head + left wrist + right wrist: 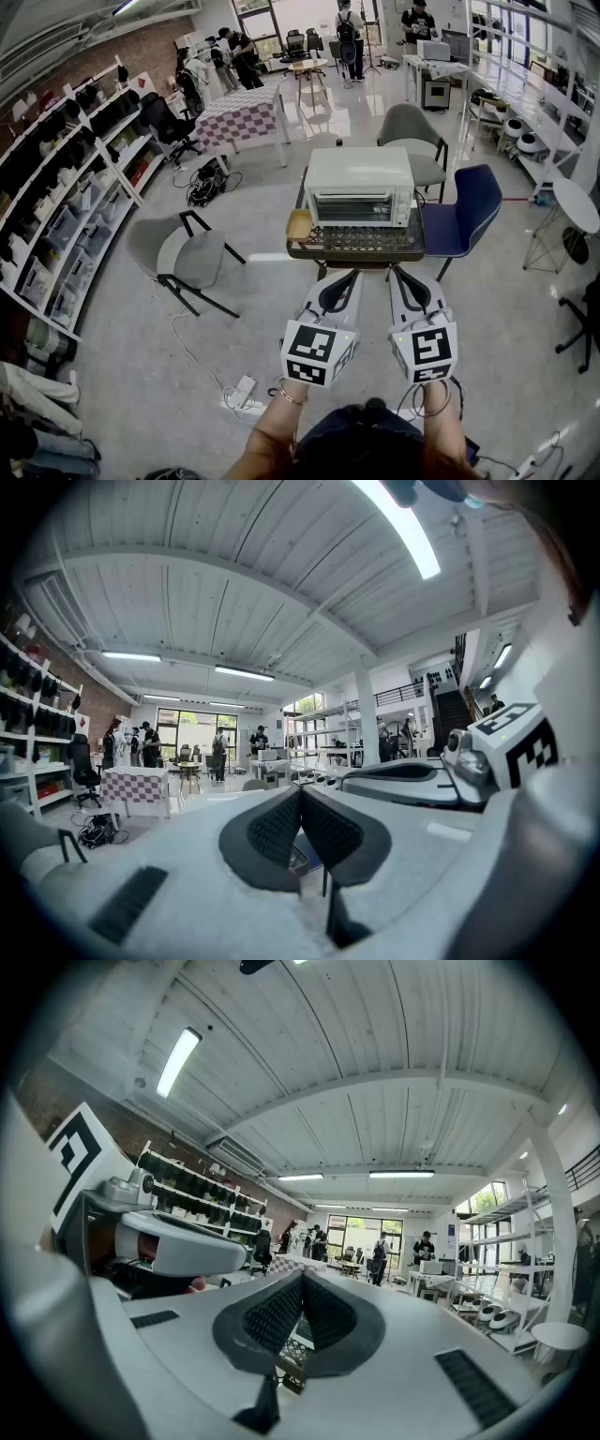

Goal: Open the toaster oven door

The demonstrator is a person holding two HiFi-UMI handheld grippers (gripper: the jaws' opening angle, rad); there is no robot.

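Forearms: two bare forearms point(281, 422) rise from the bottom edge of the head view, a bangle on each wrist, each carrying a marker-cubed gripper.
Left gripper: the left gripper point(350, 275) sits lower centre and points up-frame toward the table. Its own view shows the black pads pressed together, with nothing pinched.
Right gripper: the right gripper point(395, 273) lies just beside the left one, level with it. Its tongs are likewise pressed together and empty.
Oven: the white toaster oven point(361, 169) stands at frame centre on a dark mesh table point(314, 251). Its glass door point(352, 206) faces the camera and is closed.
Gap: both gripper tips show just below the table's near edge, apart from the door.
Tray: a tan tray point(299, 225) rests on the table just left of the oven.
Chairs: a grey chair point(183, 255) stands left of the table, a blue chair point(466, 217) is close on its right, and another grey chair point(412, 136) is behind it.
Background: a checked table point(242, 112) is at upper left, people stand along the top edge, and stocked shelves point(66, 178) run down the left side.
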